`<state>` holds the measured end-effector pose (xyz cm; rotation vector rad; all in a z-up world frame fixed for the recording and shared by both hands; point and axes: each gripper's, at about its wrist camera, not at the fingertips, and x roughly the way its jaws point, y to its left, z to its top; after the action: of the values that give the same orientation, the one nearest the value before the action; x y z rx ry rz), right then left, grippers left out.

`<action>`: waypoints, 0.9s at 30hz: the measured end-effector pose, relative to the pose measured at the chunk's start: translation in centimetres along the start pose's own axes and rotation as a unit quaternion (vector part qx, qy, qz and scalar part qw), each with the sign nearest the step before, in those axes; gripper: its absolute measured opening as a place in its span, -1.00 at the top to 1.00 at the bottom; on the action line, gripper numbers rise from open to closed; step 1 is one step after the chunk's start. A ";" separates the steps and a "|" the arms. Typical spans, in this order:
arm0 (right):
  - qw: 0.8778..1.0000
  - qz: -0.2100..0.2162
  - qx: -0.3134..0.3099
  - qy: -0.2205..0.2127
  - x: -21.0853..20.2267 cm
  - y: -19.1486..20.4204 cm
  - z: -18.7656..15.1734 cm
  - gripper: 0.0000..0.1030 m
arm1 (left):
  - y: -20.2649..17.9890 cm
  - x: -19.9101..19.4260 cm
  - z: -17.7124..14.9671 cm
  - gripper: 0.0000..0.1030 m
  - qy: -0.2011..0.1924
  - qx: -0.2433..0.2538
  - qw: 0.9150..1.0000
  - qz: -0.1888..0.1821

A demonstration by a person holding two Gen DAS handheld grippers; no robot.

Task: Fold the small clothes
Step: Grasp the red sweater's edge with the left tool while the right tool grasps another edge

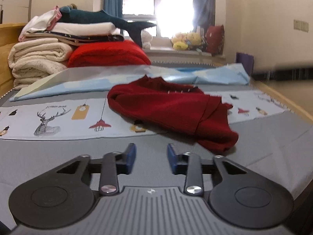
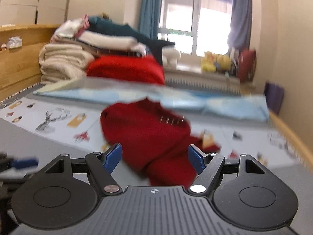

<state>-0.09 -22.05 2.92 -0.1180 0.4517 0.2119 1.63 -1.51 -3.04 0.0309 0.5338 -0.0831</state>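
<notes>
A small dark red knitted garment [image 1: 172,109] lies crumpled on the bed, partly on a printed cloth strip [image 1: 58,117]. My left gripper [image 1: 151,156] is open and empty, low over the grey sheet just in front of the garment's near edge. In the right wrist view the same garment [image 2: 152,137] fills the middle. My right gripper [image 2: 154,157] is open wide, with the garment's near end between its blue fingertips [image 2: 113,156]; the view is blurred. The left gripper's blue tip [image 2: 25,163] shows at the far left of that view.
A stack of folded blankets and towels [image 1: 43,54], a bright red blanket [image 1: 109,54] and a shark plush [image 1: 105,19] sit at the bed's head. A light blue folded sheet [image 1: 137,78] lies behind the garment. The wooden bed rail [image 1: 283,98] runs along the right.
</notes>
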 end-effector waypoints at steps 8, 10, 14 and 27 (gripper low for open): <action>0.994 -0.022 0.100 0.021 3.9 -7.2 -1.4 0.39 | 0.6 5.9 2.3 0.63 0.048 -0.031 0.998 -0.020; 0.994 -0.013 0.108 -0.001 3.5 -7.6 -1.3 0.37 | 0.3 8.4 3.0 0.63 0.063 -0.047 0.996 -0.029; 0.995 -0.006 0.102 0.008 4.2 -8.5 -1.5 0.21 | 0.0 14.6 4.2 0.63 0.098 -0.111 0.988 -0.046; 0.994 -0.003 0.111 0.002 4.2 -11.3 -1.3 0.10 | 0.9 29.8 4.8 -0.26 0.196 -0.371 0.903 -0.090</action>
<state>5.67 -32.45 0.65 0.0984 0.4757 0.1539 29.74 -3.00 -14.11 -0.7656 0.9442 -0.0493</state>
